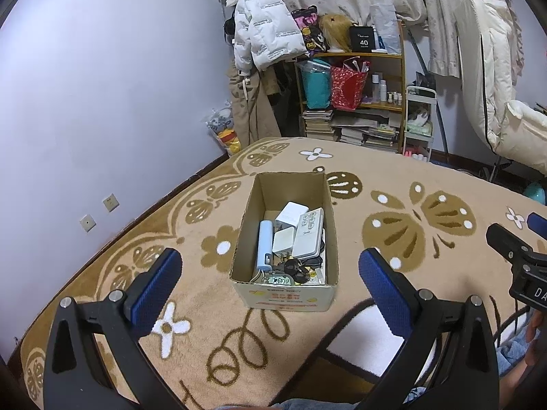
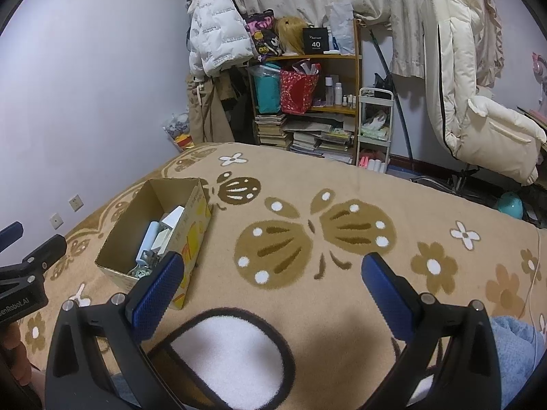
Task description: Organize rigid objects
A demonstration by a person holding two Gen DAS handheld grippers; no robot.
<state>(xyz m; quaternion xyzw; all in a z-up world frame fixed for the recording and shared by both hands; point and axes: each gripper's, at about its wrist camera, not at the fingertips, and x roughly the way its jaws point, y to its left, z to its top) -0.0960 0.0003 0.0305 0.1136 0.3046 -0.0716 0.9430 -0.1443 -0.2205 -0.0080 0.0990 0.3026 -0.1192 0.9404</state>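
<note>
An open cardboard box stands on the tan patterned blanket and holds small rigid items: a white remote, white chargers, a light blue cylinder and dark keys. My left gripper hovers just in front of the box, open and holding nothing. In the right wrist view the same box lies to the left, and my right gripper is open over bare blanket, its left finger near the box's front corner. Each gripper shows at the edge of the other's view.
The blanket covers a bed that runs to a lilac wall on the left. Behind it stand a cluttered wooden shelf, a coat rack with a white jacket, a white cart and a cream padded chair.
</note>
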